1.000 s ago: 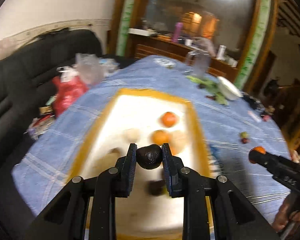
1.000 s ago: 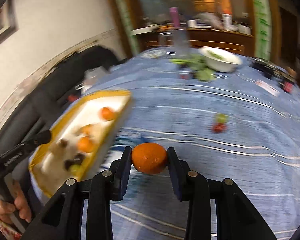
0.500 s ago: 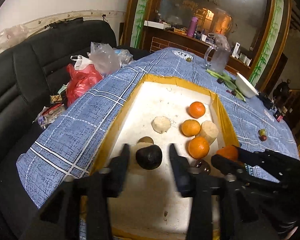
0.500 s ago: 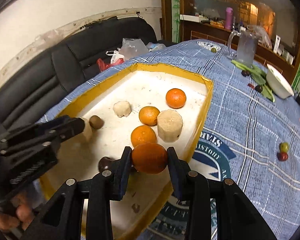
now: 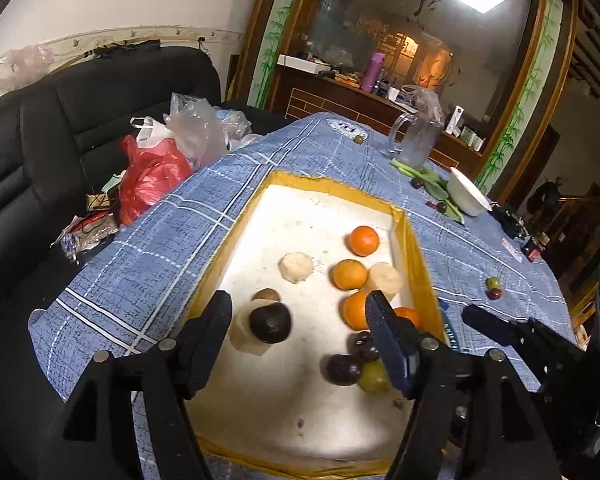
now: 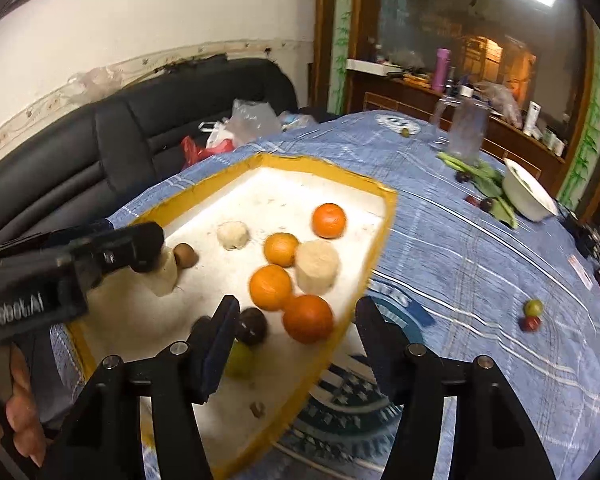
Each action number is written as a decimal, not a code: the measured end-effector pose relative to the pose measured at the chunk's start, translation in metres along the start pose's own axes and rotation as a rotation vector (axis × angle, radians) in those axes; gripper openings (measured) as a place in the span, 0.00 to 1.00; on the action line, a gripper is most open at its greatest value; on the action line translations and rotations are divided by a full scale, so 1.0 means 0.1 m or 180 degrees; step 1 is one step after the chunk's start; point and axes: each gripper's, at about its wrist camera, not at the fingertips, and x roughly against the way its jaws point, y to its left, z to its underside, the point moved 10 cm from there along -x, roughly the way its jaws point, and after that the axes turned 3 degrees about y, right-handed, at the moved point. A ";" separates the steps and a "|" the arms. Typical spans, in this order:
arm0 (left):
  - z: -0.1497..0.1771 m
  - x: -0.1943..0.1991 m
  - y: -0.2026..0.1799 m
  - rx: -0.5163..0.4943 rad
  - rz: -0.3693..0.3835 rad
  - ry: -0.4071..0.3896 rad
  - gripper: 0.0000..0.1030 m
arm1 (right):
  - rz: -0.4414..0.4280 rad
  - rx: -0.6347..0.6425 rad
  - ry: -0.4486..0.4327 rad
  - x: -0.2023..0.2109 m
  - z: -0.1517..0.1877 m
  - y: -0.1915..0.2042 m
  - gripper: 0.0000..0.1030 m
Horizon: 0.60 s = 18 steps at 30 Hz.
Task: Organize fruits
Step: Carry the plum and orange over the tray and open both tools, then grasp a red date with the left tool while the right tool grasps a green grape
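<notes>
A white tray with a yellow rim [image 5: 228,240] [image 6: 384,224] lies on the blue checked tablecloth. It holds several oranges, pale round pieces, dark fruits and a green one. My left gripper [image 5: 300,312] is open above the tray, and a dark fruit [image 5: 270,323] lies free between its fingers on a pale piece. My right gripper [image 6: 296,316] is open at the tray's right edge, and an orange [image 6: 308,319] lies free in the tray between its fingers. A small green fruit [image 6: 534,307] and a red one [image 6: 531,323] lie on the cloth to the right.
A white bowl [image 5: 466,196] [image 6: 526,194], green leaves and a glass jug [image 5: 416,140] stand at the table's far side. A black sofa [image 5: 40,140] with red and clear plastic bags [image 5: 152,176] runs along the left. Small items lie at the far right edge.
Both grippers have opened. The left let go of the dark fruit and the right let go of the orange, and both fruits now lie in the tray.
</notes>
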 end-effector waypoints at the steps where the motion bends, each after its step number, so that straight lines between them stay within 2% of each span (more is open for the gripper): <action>1: 0.00 0.02 -0.03 -0.0013 0.0012 -0.0002 0.68 | 0.0007 -0.0052 -0.0011 0.03 0.03 -0.04 0.67; 8: 0.08 0.12 -0.44 -0.0254 0.0127 0.0039 0.75 | 0.0163 -0.0443 -0.0030 0.31 0.34 -0.62 0.69; 18: 0.28 0.06 -1.16 -0.0682 0.0337 0.0185 0.76 | 0.0412 -0.1094 0.0159 0.46 0.85 -1.71 0.69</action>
